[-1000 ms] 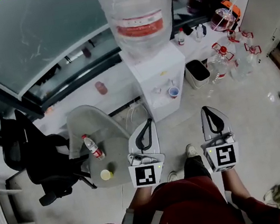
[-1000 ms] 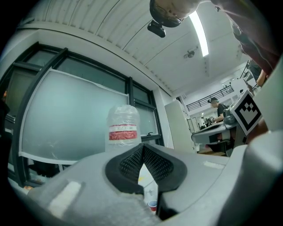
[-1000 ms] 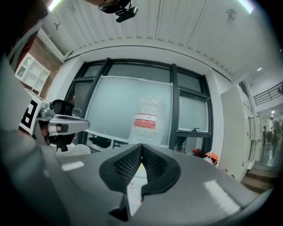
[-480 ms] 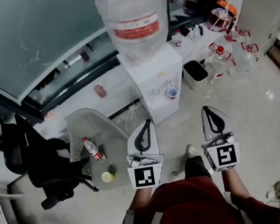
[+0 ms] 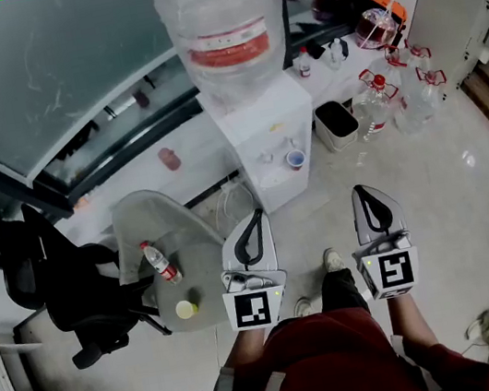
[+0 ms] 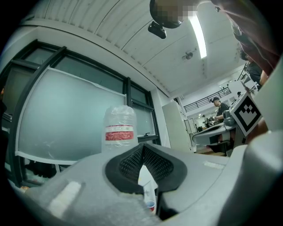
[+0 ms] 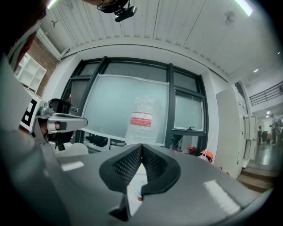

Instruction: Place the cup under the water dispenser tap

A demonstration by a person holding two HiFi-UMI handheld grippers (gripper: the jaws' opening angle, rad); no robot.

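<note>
A small red-and-blue cup [image 5: 295, 159] stands in the recess of the white water dispenser [image 5: 262, 126], below its taps. A big clear bottle [image 5: 222, 25] with a red label tops the dispenser. My left gripper [image 5: 253, 221] and right gripper [image 5: 366, 198] hang side by side well short of the dispenser, both pointing at it. Both are shut with nothing between the pads. In the left gripper view the cup [image 6: 151, 205] shows low in the gap under the shut left gripper [image 6: 142, 146]. The right gripper view shows the cup [image 7: 139, 194] beneath the shut right gripper [image 7: 142, 146].
A round glass table [image 5: 184, 224] at the left carries a water bottle [image 5: 159, 262] and a yellow cup [image 5: 186, 310]. A black office chair [image 5: 68, 282] stands beyond it. A waste bin [image 5: 337, 123] and several large plastic bottles [image 5: 387, 99] sit right of the dispenser.
Both grippers keep their place and stay shut. The dispenser and room have slid slightly left and up in the head view as the camera shifted.
</note>
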